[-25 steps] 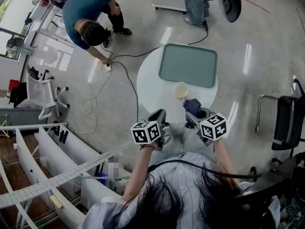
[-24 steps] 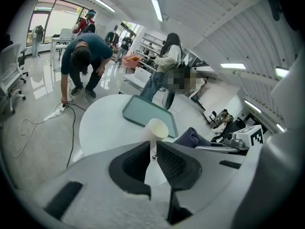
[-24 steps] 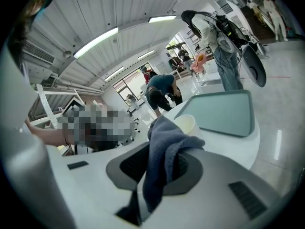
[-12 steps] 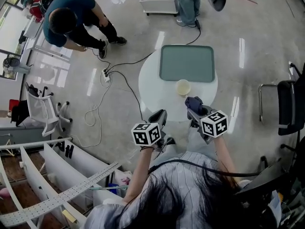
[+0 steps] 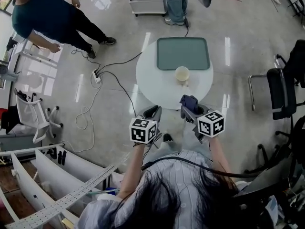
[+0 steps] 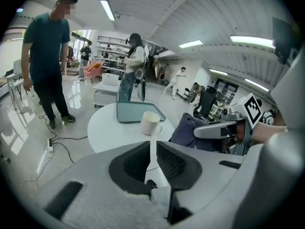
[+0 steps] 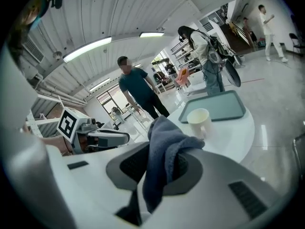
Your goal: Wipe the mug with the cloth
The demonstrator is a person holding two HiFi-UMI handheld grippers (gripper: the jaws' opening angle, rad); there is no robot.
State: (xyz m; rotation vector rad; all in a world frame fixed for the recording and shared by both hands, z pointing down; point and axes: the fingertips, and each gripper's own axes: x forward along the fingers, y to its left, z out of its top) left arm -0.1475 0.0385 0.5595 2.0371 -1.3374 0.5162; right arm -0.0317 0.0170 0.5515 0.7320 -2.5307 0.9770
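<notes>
On the round white table ahead of you, the cream mug stands upright, just off the near edge of the teal tray and on the side of the table towards your right gripper. Nothing touches it. Its handle shows in both gripper views, and its mouth faces up.

Your right gripper hangs over the near rim of the table, apart from the mug, with its jaws clamped on the dark blue cloth. In the right gripper view the cloth bunches up above the jaws and a tail of it drapes down between them.

Your left gripper is level with the right one, off the table's near left edge. Its jaws are drawn together to a thin slit, and nothing sits between them.

Further out, a black cable trails across the glossy floor to the left of the table. A person in a teal shirt stands beyond it, and a dark chair sits to your right.
</notes>
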